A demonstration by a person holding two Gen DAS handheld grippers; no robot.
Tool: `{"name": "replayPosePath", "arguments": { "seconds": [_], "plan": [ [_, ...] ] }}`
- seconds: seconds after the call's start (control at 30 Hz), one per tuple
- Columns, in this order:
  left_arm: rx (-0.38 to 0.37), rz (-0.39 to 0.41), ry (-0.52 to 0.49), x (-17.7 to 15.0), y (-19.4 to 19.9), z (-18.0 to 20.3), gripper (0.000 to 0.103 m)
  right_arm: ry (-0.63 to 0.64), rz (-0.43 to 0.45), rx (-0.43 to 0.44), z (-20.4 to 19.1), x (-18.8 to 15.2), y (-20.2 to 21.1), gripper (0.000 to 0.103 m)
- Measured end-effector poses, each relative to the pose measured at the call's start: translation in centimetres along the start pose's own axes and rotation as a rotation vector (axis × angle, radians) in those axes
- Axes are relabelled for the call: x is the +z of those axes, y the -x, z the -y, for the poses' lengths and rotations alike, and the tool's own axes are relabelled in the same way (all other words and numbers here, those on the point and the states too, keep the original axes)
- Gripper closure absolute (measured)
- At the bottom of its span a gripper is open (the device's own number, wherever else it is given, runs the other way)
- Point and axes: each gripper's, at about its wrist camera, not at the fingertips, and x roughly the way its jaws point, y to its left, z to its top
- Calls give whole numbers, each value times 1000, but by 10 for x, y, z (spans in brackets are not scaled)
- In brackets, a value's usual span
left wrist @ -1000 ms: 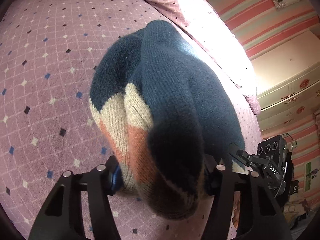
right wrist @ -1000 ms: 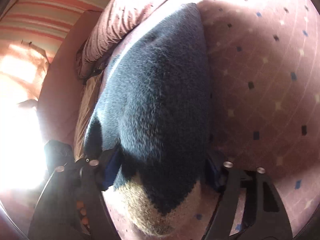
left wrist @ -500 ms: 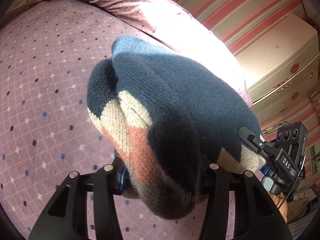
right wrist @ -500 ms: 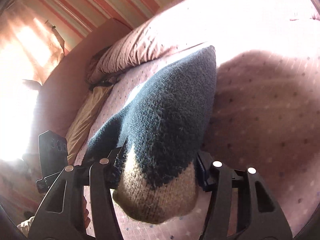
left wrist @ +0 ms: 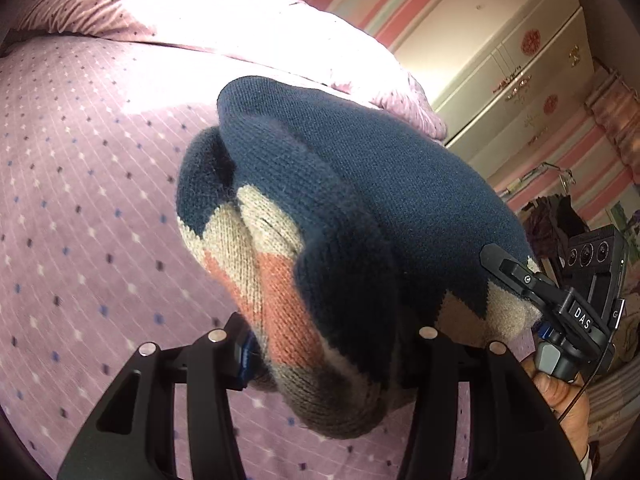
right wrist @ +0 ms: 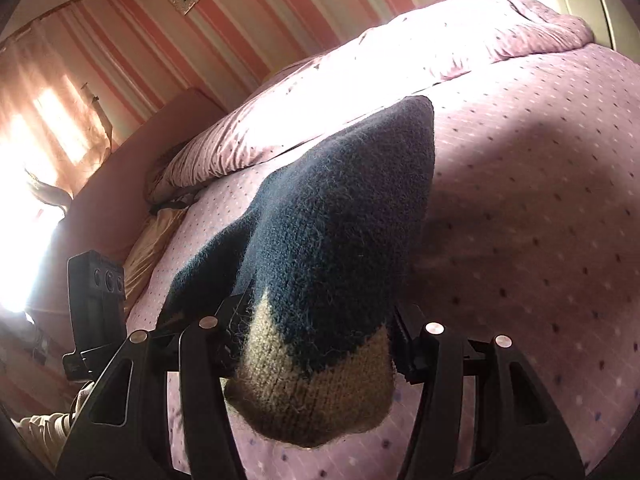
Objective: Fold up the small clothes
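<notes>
A small knitted sweater [left wrist: 360, 200], navy with beige and orange zigzag bands, hangs bunched between both grippers above the bed. My left gripper [left wrist: 332, 352] is shut on one end of it. My right gripper [right wrist: 316, 344] is shut on the other end, where the sweater [right wrist: 340, 220] shows navy with a beige hem. The right gripper also shows at the right of the left wrist view [left wrist: 560, 308]. The left gripper's body shows at the left of the right wrist view [right wrist: 96, 300].
A bed with a pink diamond-patterned cover [left wrist: 80, 200] lies under the sweater. A rumpled pink quilt [left wrist: 240, 32] lies at the far side. A cream cabinet [left wrist: 520, 60] stands beyond the bed. A pink headboard [right wrist: 132, 168] and striped wall are at the left.
Both grippers have lifted and tilted up with the sweater. More of the wall, quilt and cabinet shows now. The sweater stays held at both ends.
</notes>
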Motion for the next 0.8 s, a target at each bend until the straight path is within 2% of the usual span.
{"name": "replayPosePath", "arguments": {
  "seconds": [0.07,0.13,0.2,0.27,0.3,0.33,0.4,0.5,0.53,0.6,0.67,0.73,0.8],
  "plan": [
    [2,-40,-13,-23,-25,16,52,-49,-5,-12,34,-20,16,47],
    [35,-67,-3,-45,-49,23,52,-78,-46,-28,70,-44,21,45],
    [79,-47,-31,-63,-55,30,50,-120,-77,-19,99,-65,19,40],
    [128,-17,-65,-74,-52,36,43,-119,-65,-7,106,-74,20,34],
    [134,-6,-57,-77,-48,34,40,-111,-50,-22,104,-76,23,26],
    [133,3,-46,-81,-43,33,37,-83,-27,-63,98,-75,27,18],
    [161,20,-53,-82,-35,29,29,-14,2,-176,89,-77,42,10],
    [224,53,-105,-85,-19,36,27,73,22,-291,71,-78,61,9],
    [245,76,-119,-90,-8,41,27,120,26,-328,69,-78,71,3],
    [306,132,-146,-93,6,47,22,238,35,-399,57,-85,84,3],
    [347,168,-151,-94,11,46,20,335,30,-495,41,-88,78,3],
    [390,162,-143,-96,7,42,14,378,25,-567,37,-93,73,3],
    [416,175,-148,-99,7,41,13,373,15,-620,39,-95,66,3]
  ]
}}
